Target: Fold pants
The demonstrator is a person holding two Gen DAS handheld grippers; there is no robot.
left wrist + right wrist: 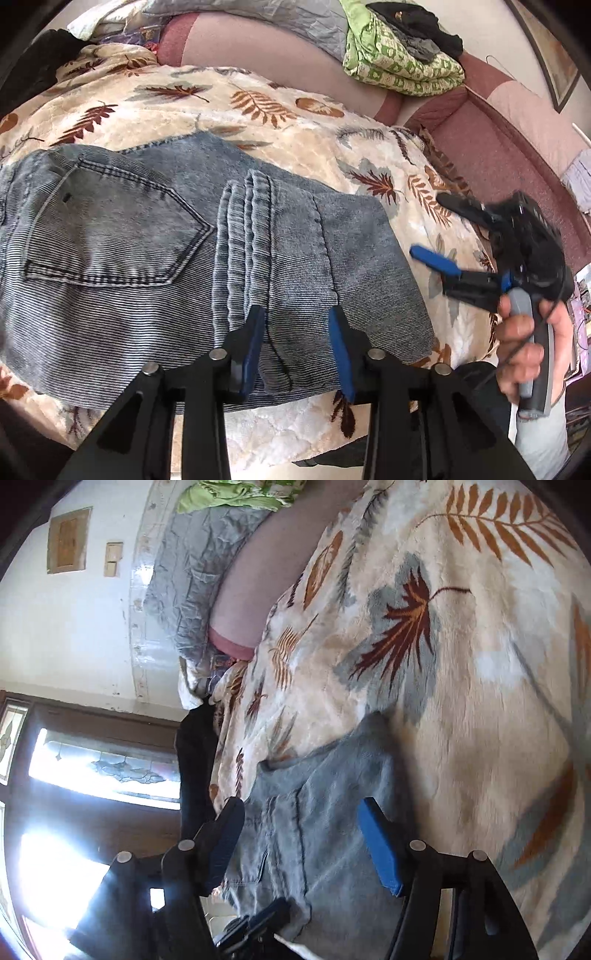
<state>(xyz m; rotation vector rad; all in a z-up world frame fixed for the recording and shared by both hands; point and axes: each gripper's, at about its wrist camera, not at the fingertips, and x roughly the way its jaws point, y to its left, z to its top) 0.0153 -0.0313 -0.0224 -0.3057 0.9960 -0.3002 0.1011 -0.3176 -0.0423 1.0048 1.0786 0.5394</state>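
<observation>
Cream blanket (303, 122) with brown and grey leaf print, spread across most of the left-wrist frame. Folded grey-blue jeans (155, 236) flat on it, centre left, back pocket up. Green patterned cloth (399, 70) on the pink sofa (517, 155), upper right.

Between the left tongs (298, 325), the jeans (147, 258) are washed denim, finely ribbed and matt, with raised stitched seams. Under them the blanket (303, 122) is plush fleece with a soft sheen. The tongs are matt black plastic with blue rubbery pads (341, 350) and bright metal pins. Beyond, the sofa (517, 155) looks nubby cloth.
</observation>
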